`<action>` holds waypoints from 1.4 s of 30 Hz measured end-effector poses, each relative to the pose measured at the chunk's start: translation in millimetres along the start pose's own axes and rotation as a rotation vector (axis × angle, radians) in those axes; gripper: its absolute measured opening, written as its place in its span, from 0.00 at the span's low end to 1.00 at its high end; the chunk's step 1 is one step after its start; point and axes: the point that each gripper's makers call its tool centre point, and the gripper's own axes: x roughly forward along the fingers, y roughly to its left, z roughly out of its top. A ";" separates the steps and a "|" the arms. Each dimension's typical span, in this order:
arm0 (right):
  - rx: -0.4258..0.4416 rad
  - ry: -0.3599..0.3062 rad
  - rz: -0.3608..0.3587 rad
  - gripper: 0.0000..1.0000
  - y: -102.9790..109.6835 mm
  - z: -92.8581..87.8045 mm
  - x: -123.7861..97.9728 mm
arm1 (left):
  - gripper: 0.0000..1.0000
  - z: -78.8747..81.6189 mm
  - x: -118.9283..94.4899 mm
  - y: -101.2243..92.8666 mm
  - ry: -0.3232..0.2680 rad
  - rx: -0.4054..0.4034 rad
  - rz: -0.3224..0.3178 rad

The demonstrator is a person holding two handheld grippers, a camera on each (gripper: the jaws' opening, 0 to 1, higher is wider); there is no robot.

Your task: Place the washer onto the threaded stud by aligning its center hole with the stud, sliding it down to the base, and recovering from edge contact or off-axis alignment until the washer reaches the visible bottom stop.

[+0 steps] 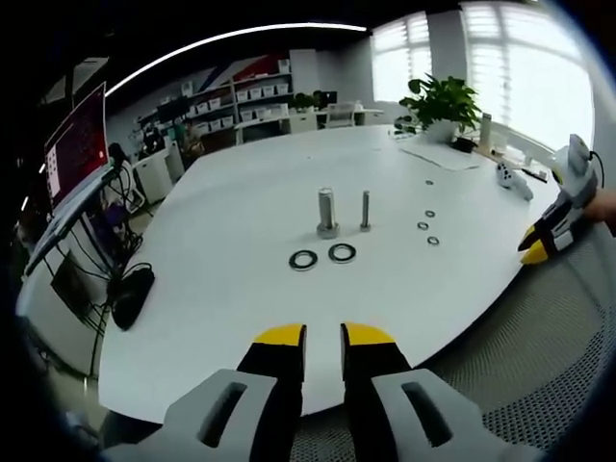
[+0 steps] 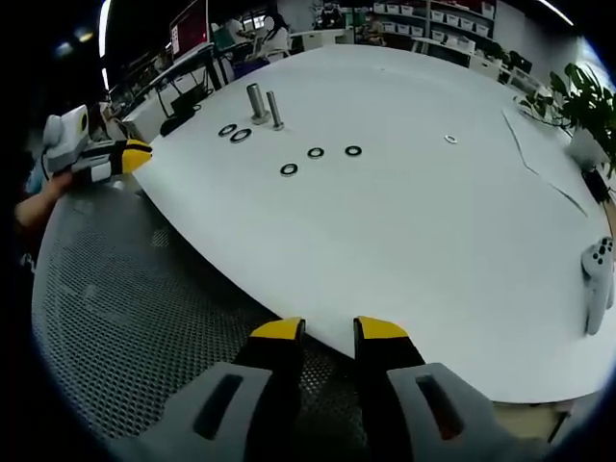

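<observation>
Two threaded studs stand upright mid-table: a thick one (image 1: 327, 213) (image 2: 256, 102) and a thinner one (image 1: 365, 209) (image 2: 274, 110). Two large dark washers (image 1: 303, 260) (image 1: 342, 253) (image 2: 234, 133) lie flat just in front of them. Several small washers (image 1: 428, 227) (image 2: 316, 152) are scattered to one side. My left gripper (image 1: 323, 337) hovers at the table's near edge, its yellow-tipped jaws slightly apart and holding nothing; it also appears at the left of the right gripper view (image 2: 123, 156). My right gripper (image 2: 328, 332) is held over the table edge, jaws narrowly open and empty, and shows at the right (image 1: 536, 246).
The white table (image 1: 241, 318) (image 2: 414, 241) is wide and rounded. A white game controller (image 1: 513, 180) (image 2: 598, 281), a sheet of paper (image 1: 445, 155) and a potted plant (image 1: 443, 101) sit at its far side. Grey mesh (image 2: 125, 318) lies below the edge. Monitors and shelves stand behind.
</observation>
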 end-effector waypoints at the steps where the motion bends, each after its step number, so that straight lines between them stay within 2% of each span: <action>1: 0.002 0.001 0.000 0.23 -0.1 -0.3 0.0 | 0.12 -0.6 0.2 -0.9 0.006 0.004 -0.004; 8: 0.009 0.006 0.004 0.23 -0.1 -1.2 0.3 | 0.15 -2.8 1.0 -9.0 0.026 0.030 -0.050; 16: 0.014 0.005 -0.002 0.23 -0.9 -1.1 0.1 | 0.20 -6.0 2.1 -18.9 0.065 -0.003 -0.125; 18: 0.014 0.005 -0.002 0.23 -1.0 -1.1 0.1 | 0.21 -6.3 2.5 -19.2 0.072 0.020 -0.142; 22: 0.018 0.003 -0.005 0.24 -1.6 -1.0 -0.1 | 0.29 -4.2 7.4 -9.9 0.095 0.002 -0.180; 24: 0.017 0.004 -0.006 0.24 -1.7 -1.1 -0.2 | 0.34 -0.7 11.2 -3.3 0.104 0.007 -0.188; 32: 0.013 0.009 -0.006 0.24 -1.5 -1.4 0.2 | 0.39 21.1 27.8 8.8 0.128 0.106 -0.246; 39: 0.016 0.018 -0.019 0.24 -3.3 -2.5 0.3 | 0.42 31.6 49.8 9.9 0.169 0.263 -0.307; 40: 0.021 0.018 -0.024 0.23 -4.1 -2.6 0.2 | 0.41 35.4 54.2 8.1 0.166 0.240 -0.330; 42: 0.025 0.015 -0.034 0.23 -5.9 -2.5 0.0 | 0.41 37.4 61.0 8.2 0.197 0.201 -0.356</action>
